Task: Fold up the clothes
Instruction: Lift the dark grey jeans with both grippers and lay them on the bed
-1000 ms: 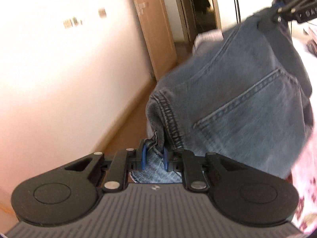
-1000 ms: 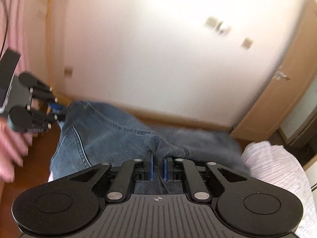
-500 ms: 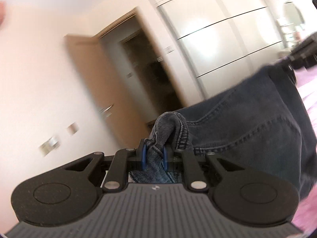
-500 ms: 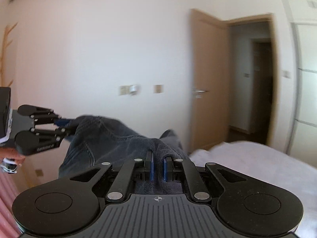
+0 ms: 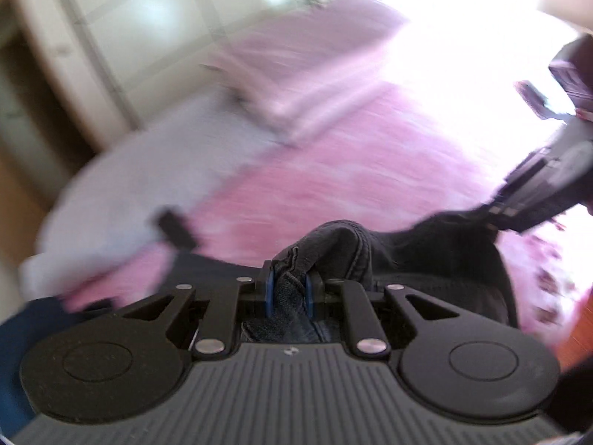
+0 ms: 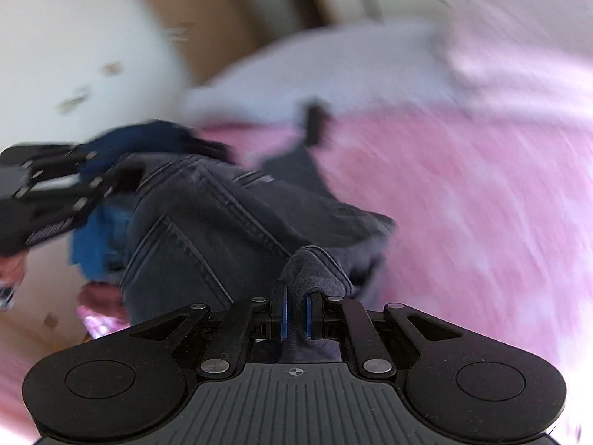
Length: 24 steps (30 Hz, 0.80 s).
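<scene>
A pair of dark blue jeans (image 6: 207, 222) hangs stretched between my two grippers over a pink bed. My left gripper (image 5: 289, 293) is shut on a bunched edge of the jeans (image 5: 333, 244). My right gripper (image 6: 294, 313) is shut on the opposite edge, where a fold of denim rises between its blue pads. In the right wrist view the left gripper (image 6: 52, 193) shows at the left, clamped on the waistband beside a back pocket. The right gripper (image 5: 537, 189) appears at the right of the left wrist view. Both views are motion-blurred.
A pink bedspread (image 6: 463, 193) fills the area ahead, with a white pillow or sheet (image 6: 315, 74) at its far end. A small dark object (image 5: 178, 228) lies on the bed. White wardrobe doors (image 5: 148, 11) and a wooden door (image 6: 207, 11) stand behind. Blue cloth (image 6: 92, 244) lies at the left.
Both grippers have swung down from facing the wall and door to facing the bed, carrying the jeans with them. Both grips have held.
</scene>
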Tool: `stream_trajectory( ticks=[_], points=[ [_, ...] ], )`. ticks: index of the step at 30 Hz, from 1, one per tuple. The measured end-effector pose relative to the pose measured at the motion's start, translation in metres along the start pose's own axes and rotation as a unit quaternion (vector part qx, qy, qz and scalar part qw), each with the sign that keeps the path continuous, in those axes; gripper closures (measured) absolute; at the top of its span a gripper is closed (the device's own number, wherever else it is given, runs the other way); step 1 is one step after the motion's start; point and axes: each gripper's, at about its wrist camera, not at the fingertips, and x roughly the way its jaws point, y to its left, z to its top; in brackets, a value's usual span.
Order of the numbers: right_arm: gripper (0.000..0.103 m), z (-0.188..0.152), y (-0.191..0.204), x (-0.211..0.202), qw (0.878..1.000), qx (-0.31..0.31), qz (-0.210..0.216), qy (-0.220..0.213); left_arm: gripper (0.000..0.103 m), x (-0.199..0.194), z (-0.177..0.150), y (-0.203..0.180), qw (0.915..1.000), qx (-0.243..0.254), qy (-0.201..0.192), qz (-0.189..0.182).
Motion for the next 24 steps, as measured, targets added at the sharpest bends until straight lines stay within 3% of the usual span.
stream_trajectory(
  ticks=[4, 9, 11, 14, 15, 17, 19, 22, 24],
  points=[
    [0.096, -0.023, -0.069, -0.027, 0.989, 0.138, -0.046, -0.015, 0.090, 0.029, 0.037, -0.040, 0.9939, 0.069, -0.015, -0.085],
    [0.094, -0.050, -0.139, -0.070, 0.963, 0.245, -0.100, -0.044, 0.090, 0.073, 0.112, -0.114, 0.9672, 0.170, -0.058, -0.179],
    [0.087, -0.065, -0.165, -0.087, 0.950, 0.286, -0.116, -0.047, 0.088, 0.095, 0.135, -0.154, 0.9536, 0.201, -0.066, -0.215],
    [0.051, -0.086, -0.182, -0.116, 0.930, 0.327, -0.151, -0.078, 0.078, 0.108, 0.150, -0.196, 0.9391, 0.216, -0.068, -0.259],
    [0.040, -0.093, -0.188, -0.127, 0.922, 0.339, -0.163, -0.091, 0.077, 0.102, 0.149, -0.198, 0.9403, 0.205, -0.073, -0.262],
    [0.038, -0.103, -0.200, -0.144, 0.910, 0.353, -0.189, -0.102, 0.067, 0.090, 0.145, -0.202, 0.9422, 0.184, -0.083, -0.267],
    [0.038, -0.109, -0.208, -0.158, 0.903, 0.357, -0.214, -0.102, 0.065, 0.079, 0.137, -0.200, 0.9465, 0.156, -0.089, -0.268],
    [0.038, -0.096, -0.189, -0.152, 0.920, 0.313, -0.213, -0.100, 0.061, 0.066, 0.106, -0.158, 0.9666, 0.078, -0.069, -0.234],
    [0.038, -0.088, -0.176, -0.148, 0.930, 0.284, -0.212, -0.099, 0.060, 0.057, 0.077, -0.129, 0.9791, 0.038, -0.051, -0.193]
  ],
)
